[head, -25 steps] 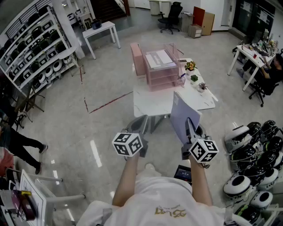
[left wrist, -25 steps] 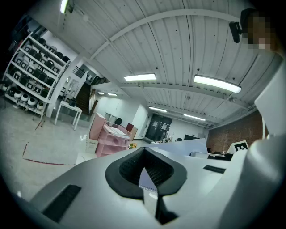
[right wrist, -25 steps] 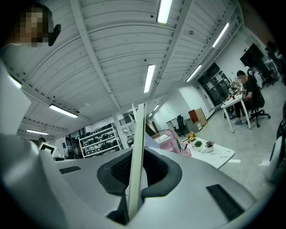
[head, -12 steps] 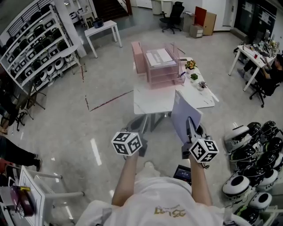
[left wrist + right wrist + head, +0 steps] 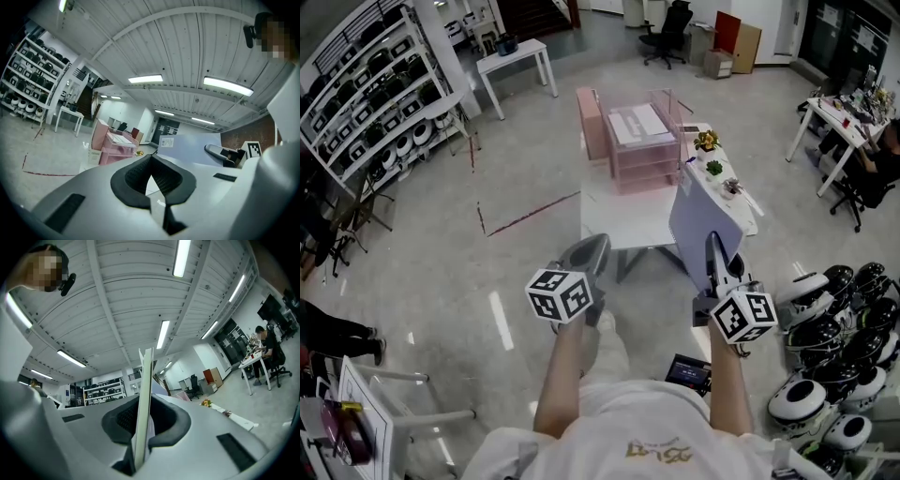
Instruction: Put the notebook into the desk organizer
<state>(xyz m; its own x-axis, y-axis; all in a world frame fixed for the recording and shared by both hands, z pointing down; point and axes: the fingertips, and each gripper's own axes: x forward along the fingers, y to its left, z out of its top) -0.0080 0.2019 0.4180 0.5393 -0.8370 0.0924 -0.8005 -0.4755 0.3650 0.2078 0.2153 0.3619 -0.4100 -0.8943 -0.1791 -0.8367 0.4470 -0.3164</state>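
Note:
The notebook (image 5: 701, 223), pale lavender, stands on edge in the air over the near right part of the white table (image 5: 623, 223). My right gripper (image 5: 718, 265) is shut on its lower edge; in the right gripper view the notebook's thin edge (image 5: 144, 394) rises straight up between the pads. The pink desk organizer (image 5: 642, 141) with stacked trays stands at the table's far side, also seen in the left gripper view as the organizer (image 5: 115, 145). My left gripper (image 5: 587, 255) hovers left of the notebook, shut with nothing in it (image 5: 150, 164).
Small potted plants (image 5: 711, 155) line the table's right edge. Shelves of white robot heads (image 5: 366, 103) stand far left; more white robots (image 5: 834, 328) crowd the floor at right. A small white table (image 5: 516, 61) and an office chair (image 5: 667, 33) are behind. A person sits at a desk (image 5: 862, 141) far right.
Both grippers have moved forward toward the table, and the notebook now overlaps its near right edge. The person at the far left has walked mostly out of view.

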